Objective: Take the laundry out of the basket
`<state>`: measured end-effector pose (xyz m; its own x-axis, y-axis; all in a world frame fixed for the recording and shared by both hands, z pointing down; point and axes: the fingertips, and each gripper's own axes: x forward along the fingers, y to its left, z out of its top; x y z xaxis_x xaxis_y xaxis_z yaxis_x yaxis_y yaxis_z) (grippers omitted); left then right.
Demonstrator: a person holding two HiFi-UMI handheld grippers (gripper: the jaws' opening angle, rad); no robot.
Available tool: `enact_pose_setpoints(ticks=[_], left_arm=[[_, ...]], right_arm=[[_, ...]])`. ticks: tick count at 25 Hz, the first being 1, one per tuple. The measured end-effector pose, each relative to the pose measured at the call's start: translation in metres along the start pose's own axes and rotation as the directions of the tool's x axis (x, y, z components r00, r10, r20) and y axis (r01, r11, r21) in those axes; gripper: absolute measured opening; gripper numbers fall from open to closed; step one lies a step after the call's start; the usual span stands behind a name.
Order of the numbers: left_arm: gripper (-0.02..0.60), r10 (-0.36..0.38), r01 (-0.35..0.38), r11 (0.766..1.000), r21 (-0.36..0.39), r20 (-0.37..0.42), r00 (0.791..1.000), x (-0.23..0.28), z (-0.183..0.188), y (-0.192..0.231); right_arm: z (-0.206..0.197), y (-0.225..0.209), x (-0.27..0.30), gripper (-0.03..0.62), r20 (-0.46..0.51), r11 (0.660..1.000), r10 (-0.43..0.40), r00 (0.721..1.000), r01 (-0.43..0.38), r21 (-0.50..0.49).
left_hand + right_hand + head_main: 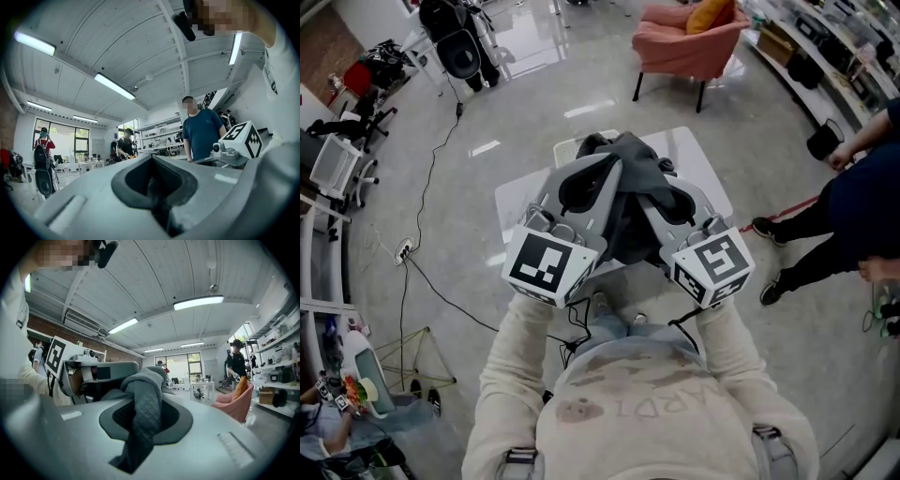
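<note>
While held above the middle of the white desk [698,164], bunched between two tools: a dark grey garment [630,220], caught at one side by the left gripper [598,175] and at the other by the right gripper [673,195]. Gripped in cream-sleeved arms, marker cubes toward the near edge, jaws pointing toward the far edge. Hangs in heavy folds over most of the desk top, leaving bare white only along the left edge and at the far-right corner. Cannot tell whether touching the surface underneath.

Closed to a narrow slit in the left gripper view, with a thin strip of the dark cloth [157,199] pinched inside. Clamped in the right gripper view on a thick, quilt-textured fold of the same garment [140,404], rising out of the jaws and arching over toward the left gripper's marker cube [58,357].

Peeking out past the cloth at the far-left corner: a cream rim [567,148], mostly covered, too hidden to name.

Beyond the far edge, on the grey floor: a pink armchair [684,47] with an orange cushion [712,14]. Off the right edge: a person in dark blue [862,187], standing well apart from the desk. Trailing across the floor off the left edge: a black cable [431,169].
</note>
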<state>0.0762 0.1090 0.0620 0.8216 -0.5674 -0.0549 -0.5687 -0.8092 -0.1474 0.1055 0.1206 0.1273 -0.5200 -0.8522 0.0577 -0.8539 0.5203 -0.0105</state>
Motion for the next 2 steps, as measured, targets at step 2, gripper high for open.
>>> enact_pose_setpoints(ticks=[2], left_arm=[[0.000, 0.000, 0.000, 1.000, 0.000, 0.002, 1.000, 0.0000, 0.0016, -0.0023]], right_arm=[[0.0012, -0.0009, -0.0018, 0.084, 0.003, 1.000, 0.000, 1.000, 0.000, 0.000]])
